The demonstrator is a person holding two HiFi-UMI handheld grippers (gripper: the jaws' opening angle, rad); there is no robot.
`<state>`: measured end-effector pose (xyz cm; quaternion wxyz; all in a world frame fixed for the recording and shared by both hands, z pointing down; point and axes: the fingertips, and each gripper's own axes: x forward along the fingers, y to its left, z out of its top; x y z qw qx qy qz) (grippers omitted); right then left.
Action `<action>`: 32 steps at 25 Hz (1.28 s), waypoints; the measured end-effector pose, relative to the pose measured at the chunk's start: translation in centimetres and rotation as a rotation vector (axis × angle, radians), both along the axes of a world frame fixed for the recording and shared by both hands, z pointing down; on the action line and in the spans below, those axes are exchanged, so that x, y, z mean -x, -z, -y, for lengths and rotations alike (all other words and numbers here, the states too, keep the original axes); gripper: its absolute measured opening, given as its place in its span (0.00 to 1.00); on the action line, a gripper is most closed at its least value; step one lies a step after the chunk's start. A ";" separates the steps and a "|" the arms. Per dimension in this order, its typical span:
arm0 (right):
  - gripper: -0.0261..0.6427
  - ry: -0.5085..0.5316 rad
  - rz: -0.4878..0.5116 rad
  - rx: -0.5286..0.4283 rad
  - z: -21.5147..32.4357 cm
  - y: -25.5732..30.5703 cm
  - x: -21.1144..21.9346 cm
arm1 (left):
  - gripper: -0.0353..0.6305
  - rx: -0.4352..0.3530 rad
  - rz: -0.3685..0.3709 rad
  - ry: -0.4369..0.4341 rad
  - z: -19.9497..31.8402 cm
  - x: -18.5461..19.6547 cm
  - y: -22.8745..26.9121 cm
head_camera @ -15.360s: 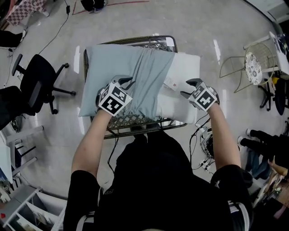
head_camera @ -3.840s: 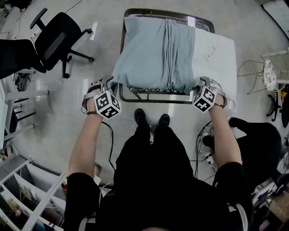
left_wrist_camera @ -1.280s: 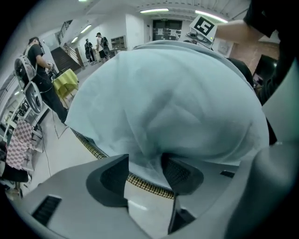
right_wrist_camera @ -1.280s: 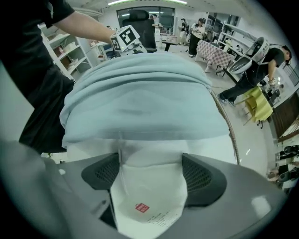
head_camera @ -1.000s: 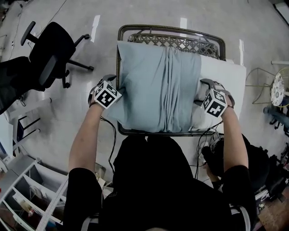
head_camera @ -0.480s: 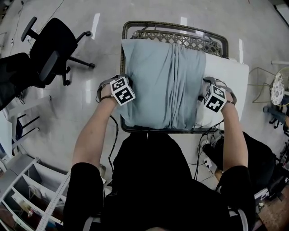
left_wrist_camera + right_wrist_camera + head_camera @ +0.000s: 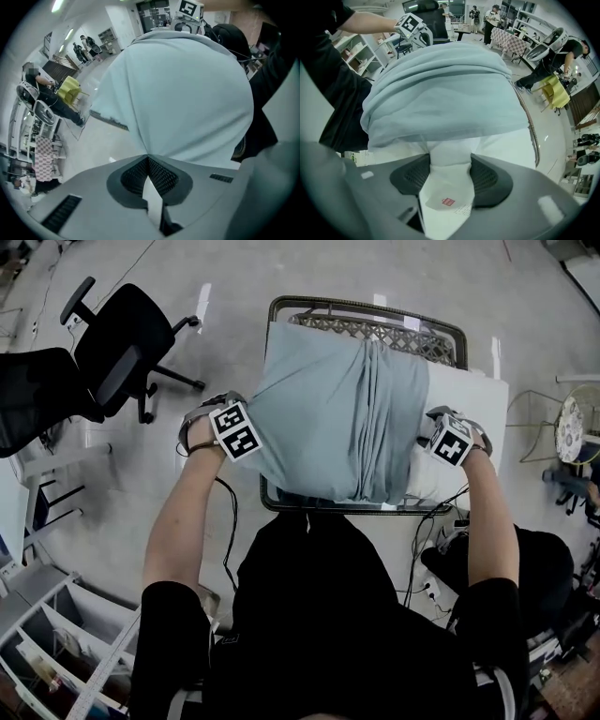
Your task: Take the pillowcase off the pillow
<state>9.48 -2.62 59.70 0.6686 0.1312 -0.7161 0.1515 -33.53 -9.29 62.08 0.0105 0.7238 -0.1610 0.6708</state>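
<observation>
The pale blue pillowcase covers most of a white pillow, with long folds running down its middle. The pillow lies on a metal-framed rack with a lattice top, directly in front of me. The bare white end of the pillow sticks out of the case on the right side.

At the case's left edge, the left gripper is clamped tight on a pinch of the blue fabric. In the left gripper view the cloth narrows to a point where the two pads meet, then spreads upward in a wide, taut sheet. From the head view this gripper points steeply down with its marker cube tilted. My left forearm reaches forward and slightly outward to it.

On the other side, the right gripper points straight down over the exposed pillow end. Its jaws have just been closing. A wad of the white pillow, with a small red-printed label on it, fills the gap between them and both pads press against it. The blue case sits bunched just above that grip. My right forearm stretches straight ahead to it.

Beyond the rack is a pale glossy floor. A black office chair stands to the left, well apart from the rack, and dark cables trail below the rack on the right.
</observation>
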 end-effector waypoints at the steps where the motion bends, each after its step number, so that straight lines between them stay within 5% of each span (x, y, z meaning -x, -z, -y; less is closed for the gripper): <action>1: 0.45 -0.012 0.004 0.003 -0.2 0.0 -0.1 | 0.06 -0.008 0.001 0.009 0.1 1.2 0.5; 7: 0.45 -0.049 -0.011 0.008 -0.6 0.0 -0.1 | 0.06 -0.056 0.121 0.061 1.5 9.2 2.5; 11: 0.48 -0.047 -0.044 -0.011 -0.5 0.3 0.1 | 0.06 -0.058 -0.192 0.127 2.3 5.5 4.7; 13: 0.50 -0.031 -0.074 -0.018 -0.4 0.3 0.4 | 0.06 -0.061 -0.304 0.067 2.3 0.7 5.3; 16: 0.52 -0.038 -0.079 0.010 -0.7 0.2 0.5 | 0.32 0.017 -0.436 -0.083 0.6 -7.7 5.8; 18: 0.52 -0.044 -0.073 0.011 -0.6 0.1 0.5 | 0.36 0.087 -0.470 -0.173 -1.0 -11.7 5.4; 23: 0.53 -0.027 -0.083 -0.011 -0.5 -0.4 0.8 | 0.37 0.139 -0.353 -0.278 -1.5 -14.5 2.9; 26: 0.53 -0.023 -0.092 -0.010 -0.5 -0.2 0.7 | 0.09 0.110 -0.230 -0.362 -1.5 -13.5 2.6; 32: 0.47 -0.029 -0.058 -0.010 -1.1 0.7 0.7 | 0.06 0.089 -0.136 -0.351 -1.4 -9.7 2.7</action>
